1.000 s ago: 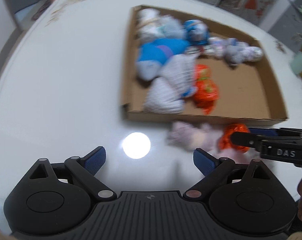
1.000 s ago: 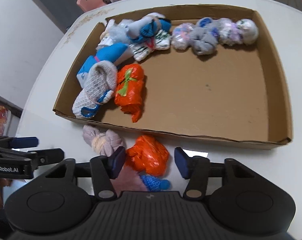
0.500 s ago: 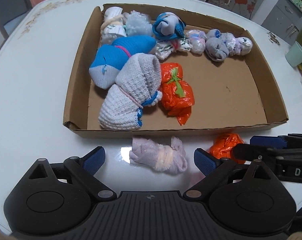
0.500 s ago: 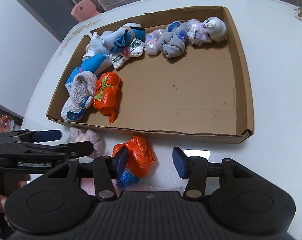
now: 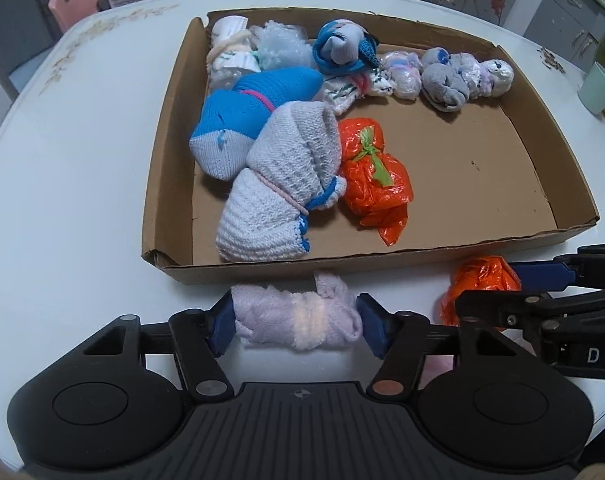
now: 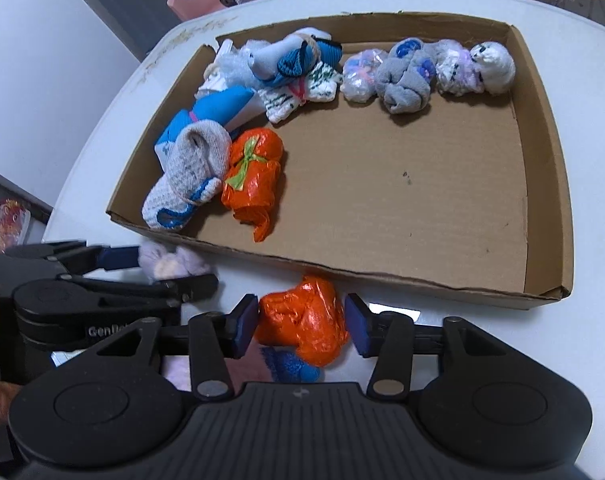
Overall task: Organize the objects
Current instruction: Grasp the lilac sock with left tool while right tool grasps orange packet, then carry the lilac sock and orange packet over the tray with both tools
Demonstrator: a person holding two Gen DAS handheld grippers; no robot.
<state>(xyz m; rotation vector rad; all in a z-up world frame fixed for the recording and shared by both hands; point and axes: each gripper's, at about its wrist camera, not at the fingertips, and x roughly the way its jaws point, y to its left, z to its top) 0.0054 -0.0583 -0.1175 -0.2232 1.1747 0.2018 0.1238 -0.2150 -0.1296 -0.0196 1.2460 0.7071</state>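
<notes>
Now lilac sock bundle [image 5: 296,317], pinched, outside cardboard tray [image 5: 170,184]

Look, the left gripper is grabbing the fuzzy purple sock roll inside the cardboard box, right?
Not quite. The left gripper is grabbing the fuzzy purple sock roll, having just closed onto it, but the roll is not inside the cardboard box. It lies on the white table, just outside the box's near wall. The left wrist view shows this.
</notes>
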